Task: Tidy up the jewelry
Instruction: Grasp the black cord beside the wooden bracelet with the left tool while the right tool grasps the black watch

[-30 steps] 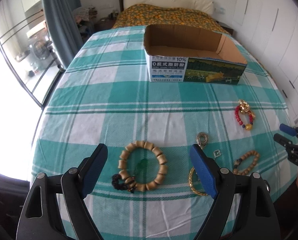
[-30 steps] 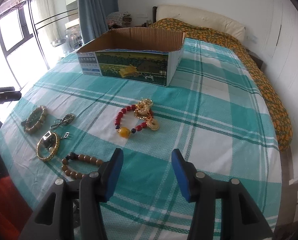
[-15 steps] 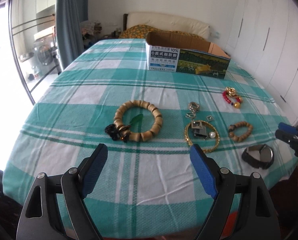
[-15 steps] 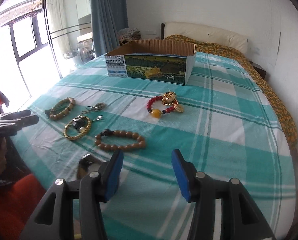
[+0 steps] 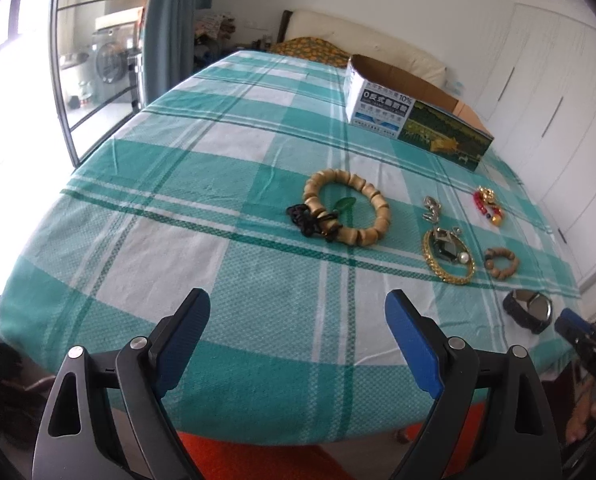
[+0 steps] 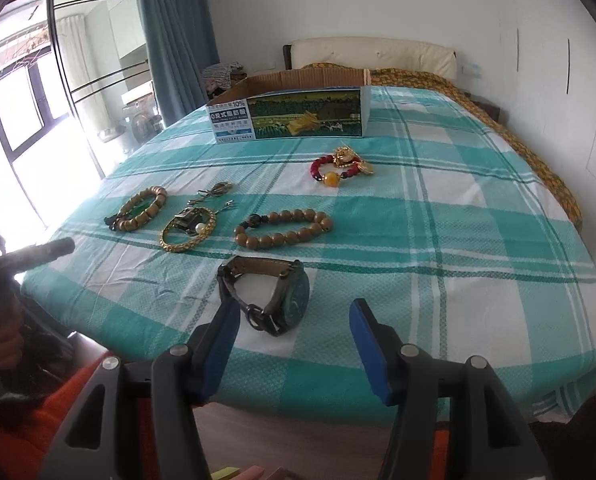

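Note:
Jewelry lies on a green checked cloth [image 5: 234, 240]. A large wooden bead bracelet [image 5: 348, 208] [image 6: 142, 208], a gold chain bracelet [image 5: 448, 256] [image 6: 188, 230], a small brown bead bracelet [image 5: 501, 263] [image 6: 284, 227], a red bead bracelet [image 5: 488, 206] [image 6: 340, 166], silver rings [image 5: 432, 208] and a dark wristwatch [image 5: 528, 308] [image 6: 272, 298] are spread out. An open cardboard box [image 5: 414, 114] [image 6: 290, 114] stands behind them. My left gripper [image 5: 298, 334] is open and empty near the front edge. My right gripper [image 6: 294, 340] is open, just before the watch.
The cloth's front edge drops off just ahead of both grippers. A bed with an orange patterned cover [image 6: 498, 92] and headboard lies behind the box. Glass doors and a blue curtain [image 5: 170, 28] stand left, white wardrobes [image 5: 558, 92] right.
Both grippers have pulled back toward the front edge and lowered. The wristwatch has come into view. Both stay open and empty.

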